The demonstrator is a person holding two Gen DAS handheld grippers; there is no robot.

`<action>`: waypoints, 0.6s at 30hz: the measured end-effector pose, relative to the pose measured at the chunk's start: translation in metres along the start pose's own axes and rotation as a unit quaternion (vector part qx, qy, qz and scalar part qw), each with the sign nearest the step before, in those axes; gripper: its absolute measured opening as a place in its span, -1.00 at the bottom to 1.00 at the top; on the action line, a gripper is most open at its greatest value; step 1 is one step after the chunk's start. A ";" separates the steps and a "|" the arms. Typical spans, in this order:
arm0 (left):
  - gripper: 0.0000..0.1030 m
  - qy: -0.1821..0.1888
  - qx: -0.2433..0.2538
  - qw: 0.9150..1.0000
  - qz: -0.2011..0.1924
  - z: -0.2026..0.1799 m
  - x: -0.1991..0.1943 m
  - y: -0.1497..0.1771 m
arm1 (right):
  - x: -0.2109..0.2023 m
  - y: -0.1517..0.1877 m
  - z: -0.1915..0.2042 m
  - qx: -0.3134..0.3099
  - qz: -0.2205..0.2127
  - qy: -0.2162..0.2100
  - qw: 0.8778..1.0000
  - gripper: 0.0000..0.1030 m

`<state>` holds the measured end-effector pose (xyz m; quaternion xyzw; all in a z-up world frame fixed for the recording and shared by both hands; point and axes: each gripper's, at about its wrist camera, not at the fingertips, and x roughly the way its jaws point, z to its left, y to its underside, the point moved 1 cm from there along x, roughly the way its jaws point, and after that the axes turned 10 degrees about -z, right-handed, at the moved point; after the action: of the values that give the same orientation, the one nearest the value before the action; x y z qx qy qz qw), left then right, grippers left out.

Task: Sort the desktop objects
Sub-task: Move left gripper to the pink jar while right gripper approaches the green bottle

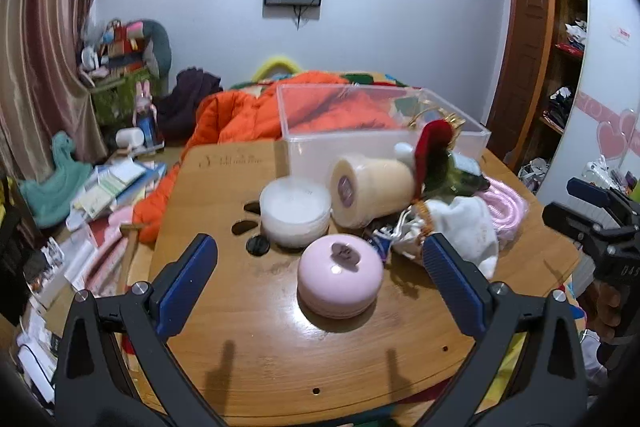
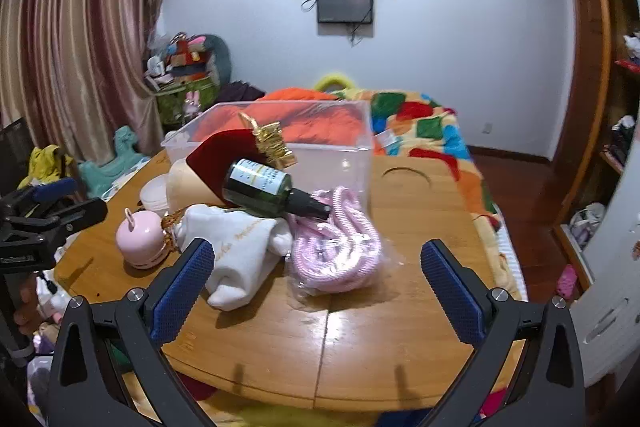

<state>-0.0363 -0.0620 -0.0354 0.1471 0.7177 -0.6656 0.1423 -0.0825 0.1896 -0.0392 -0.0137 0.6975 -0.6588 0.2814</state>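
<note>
Left wrist view: your left tool is spread wide, holding nothing, above the wooden tabletop. The pink round case sits between its fingers, untouched. Behind it: white lidded tub, cream roll on its side, clear plastic bin.

Right wrist view: your right tool is also wide open and empty. Pink rope bundle, possibly bagged, lies ahead beside the white pouch. The green bottle rests across the pile.

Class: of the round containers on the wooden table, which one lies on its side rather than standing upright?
The cream cylinder with the purple label on its end lies on its side; the white tub and pink case sit flat.
</note>
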 end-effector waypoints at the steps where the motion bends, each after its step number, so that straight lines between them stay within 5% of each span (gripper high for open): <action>1: 1.00 0.000 -0.001 1.000 0.003 0.001 0.002 0.002 | 0.004 -0.002 -0.001 0.003 0.003 -0.005 1.000 1.00; 18: 1.00 0.001 0.025 0.999 0.040 -0.005 0.035 0.029 | 0.066 -0.015 0.029 -0.053 0.010 -0.071 0.996 0.91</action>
<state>-0.0569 -0.0537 -0.0760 0.1797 0.6947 -0.6768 0.1645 -0.1316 0.1352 -0.0492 -0.0681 0.7097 -0.6155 0.3359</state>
